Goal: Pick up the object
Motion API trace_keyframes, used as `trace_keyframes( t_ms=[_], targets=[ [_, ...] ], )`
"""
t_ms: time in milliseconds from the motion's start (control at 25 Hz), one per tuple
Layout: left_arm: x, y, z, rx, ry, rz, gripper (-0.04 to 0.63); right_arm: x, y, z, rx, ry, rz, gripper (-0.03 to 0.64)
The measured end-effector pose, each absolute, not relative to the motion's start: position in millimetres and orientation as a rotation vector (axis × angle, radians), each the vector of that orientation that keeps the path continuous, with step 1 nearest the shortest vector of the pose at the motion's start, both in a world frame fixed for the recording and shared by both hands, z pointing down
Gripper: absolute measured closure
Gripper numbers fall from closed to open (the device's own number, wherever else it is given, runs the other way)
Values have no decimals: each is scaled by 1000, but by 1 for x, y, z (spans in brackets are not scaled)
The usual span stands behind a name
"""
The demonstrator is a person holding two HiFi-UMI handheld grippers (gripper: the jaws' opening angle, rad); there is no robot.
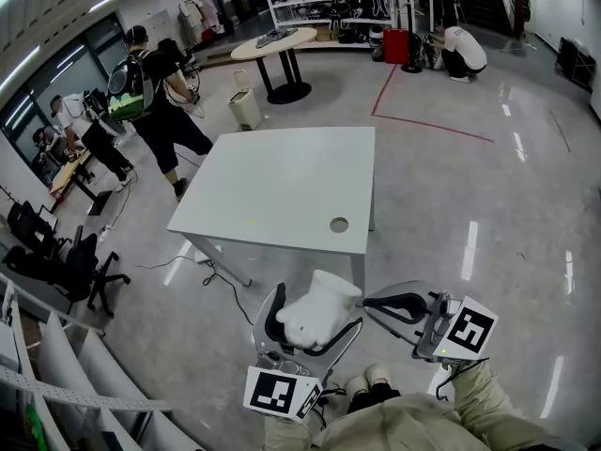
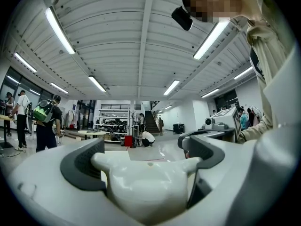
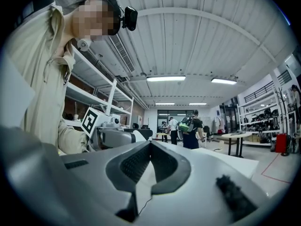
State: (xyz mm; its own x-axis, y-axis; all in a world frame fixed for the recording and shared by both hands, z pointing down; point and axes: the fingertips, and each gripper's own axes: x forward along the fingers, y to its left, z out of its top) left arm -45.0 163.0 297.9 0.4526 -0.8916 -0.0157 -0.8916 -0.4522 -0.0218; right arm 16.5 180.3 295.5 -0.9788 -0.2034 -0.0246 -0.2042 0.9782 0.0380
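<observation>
Head view: the white object [image 1: 321, 310] is off the desk [image 1: 282, 181], held low near the person's body in the left gripper [image 1: 315, 316]. The right gripper [image 1: 376, 302] is just beside it.

Left gripper view: the fingers [image 2: 84, 166] clamp the object's sides, and its wide axis spans them.

Right gripper view: the fingers [image 3: 136, 164] are pressed together with nothing between them.

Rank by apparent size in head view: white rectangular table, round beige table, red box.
1. white rectangular table
2. round beige table
3. red box
The last two stand far off, so true sizes are unsure.
</observation>
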Motion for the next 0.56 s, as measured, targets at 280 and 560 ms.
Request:
trace_keyframes(
  t_ms=[280, 560],
  targets=[
    [-40, 159, 300, -2668, 1627, -8, 23, 23, 178, 298, -330, 3104, 50, 612],
    [-46, 160, 302, -2671, 1619, -8, 23, 18, 177, 300, -341, 3099, 45, 612]
  ],
)
